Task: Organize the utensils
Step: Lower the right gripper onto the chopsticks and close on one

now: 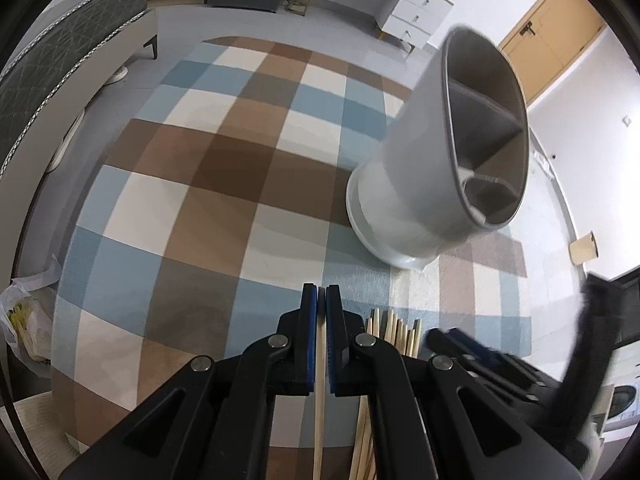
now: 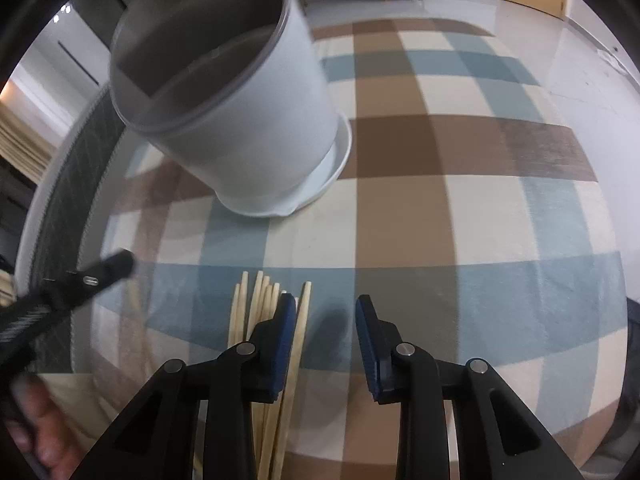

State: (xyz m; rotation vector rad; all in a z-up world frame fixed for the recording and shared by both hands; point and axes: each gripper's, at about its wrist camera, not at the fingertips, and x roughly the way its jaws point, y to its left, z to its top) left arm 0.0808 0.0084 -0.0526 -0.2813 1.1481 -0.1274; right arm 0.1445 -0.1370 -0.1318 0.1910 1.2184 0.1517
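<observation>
1. Wooden chopstick pinched tight between the blue pads of the left gripper; the stick runs down between the two jaws and out of the bottom of the left wrist view, and the jaws stand pressed together on it.
2. Just to the right of that gripper lies the bundle of chopsticks, pale tips fanned out on the checked rug, partly hidden behind the gripper's black linkage.
3. Over on the right wrist view, the right gripper has its jaws parted with a clear gap, nothing pressed between the pads. No earlier look to compare.
4. Its left finger sits over the same bundle of chopsticks; one stick runs along the inner edge of that pad, but whether it touches I cannot tell. The right finger stands over bare rug.
5. Grey holder stands on the rug beyond the chopsticks, on a pale saucer-like base, its open mouth split by dividers into compartments. Nothing shows inside the compartments in view.
6. From the right wrist, the same holder sits up and to the left, blurred, well apart from the chopstick tips.
7. Left gripper shows at the left edge of the right wrist view, blurred, with a hand below it.
8. Right gripper shows blurred at the lower right of the left wrist view, near the bundle.
9. Background: a white chest of drawers, a wooden door and a dark quilted bed edge.
</observation>
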